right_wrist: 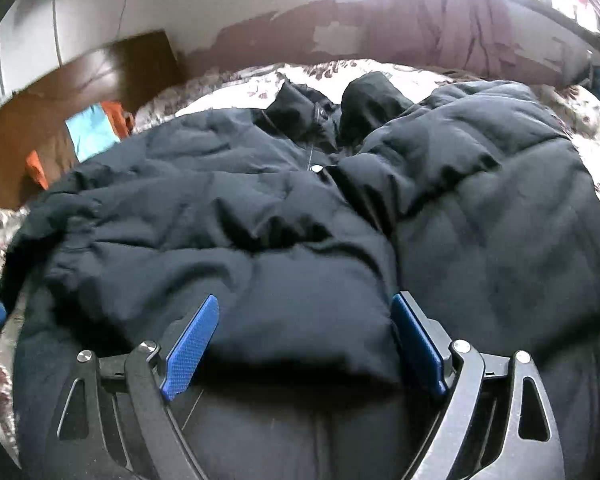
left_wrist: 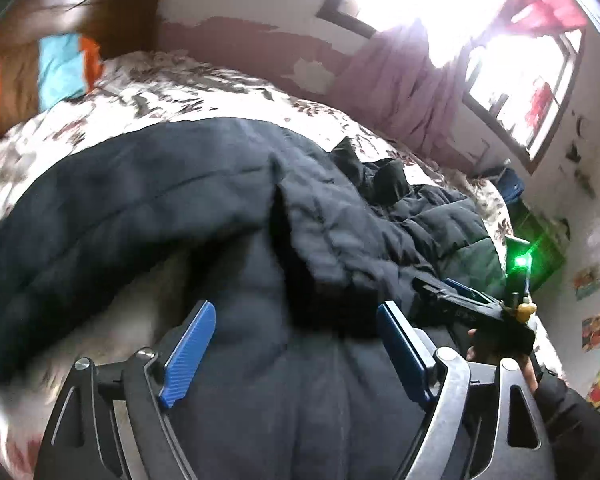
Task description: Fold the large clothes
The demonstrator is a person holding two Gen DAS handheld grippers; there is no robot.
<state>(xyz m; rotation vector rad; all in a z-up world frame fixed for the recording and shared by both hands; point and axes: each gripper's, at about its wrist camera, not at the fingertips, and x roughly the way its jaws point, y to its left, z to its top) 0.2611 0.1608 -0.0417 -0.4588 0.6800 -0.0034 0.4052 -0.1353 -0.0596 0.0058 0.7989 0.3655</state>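
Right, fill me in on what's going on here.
A person with a gripper in each hand is folding a dark padded jacket spread on a bed with a floral cover. Both the left gripper and the right gripper are open above the jacket, holding nothing. Its sleeves already lie folded over the front.

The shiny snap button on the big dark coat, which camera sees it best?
The right wrist view. There the snap button shows as a small pale dot near the middle of the dark coat, below the collar. In the left wrist view the coat is bunched up and blurred, and no button can be made out.
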